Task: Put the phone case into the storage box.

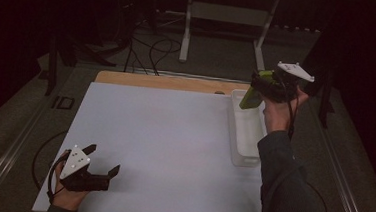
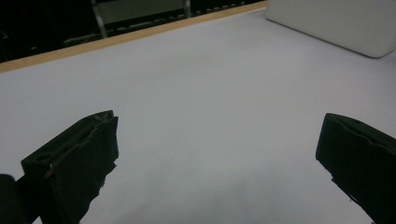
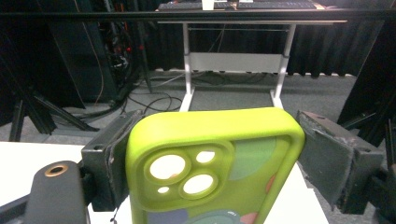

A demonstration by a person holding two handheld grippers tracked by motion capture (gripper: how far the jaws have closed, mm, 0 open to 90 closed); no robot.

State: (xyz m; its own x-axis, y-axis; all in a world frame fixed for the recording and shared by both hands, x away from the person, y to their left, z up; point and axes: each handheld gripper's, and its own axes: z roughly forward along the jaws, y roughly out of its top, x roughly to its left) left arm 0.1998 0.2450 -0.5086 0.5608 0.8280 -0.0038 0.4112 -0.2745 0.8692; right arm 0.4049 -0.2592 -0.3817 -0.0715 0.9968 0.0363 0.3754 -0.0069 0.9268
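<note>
Lime-green rubbery phone case point(image 3: 212, 168) sits clamped between the right gripper point(image 3: 210, 154)'s jaws, which stand wide and press on its two long side edges, camera cutouts facing the lens. In the high view that right gripper point(image 1: 265, 86) is raised at upper right of the frame, above the far end of the clear plastic bin point(image 1: 234, 134), and the phone case point(image 1: 252, 94) hangs from it. It looks light and a bit flexible, probably grippy rather than slick, not fragile; the side edges are a sensible hold, though a hard squeeze could bow an empty shell. Can't tell whether a phone is inside. Its long axis runs from upper right down to lower left in the high view, free end aimed down at the bin; in the right gripper view the camera end points up. Left gripper point(image 1: 102, 172) rests at lower left on the white table point(image 1: 164, 134), jaws spread wide, holding nothing.
</note>
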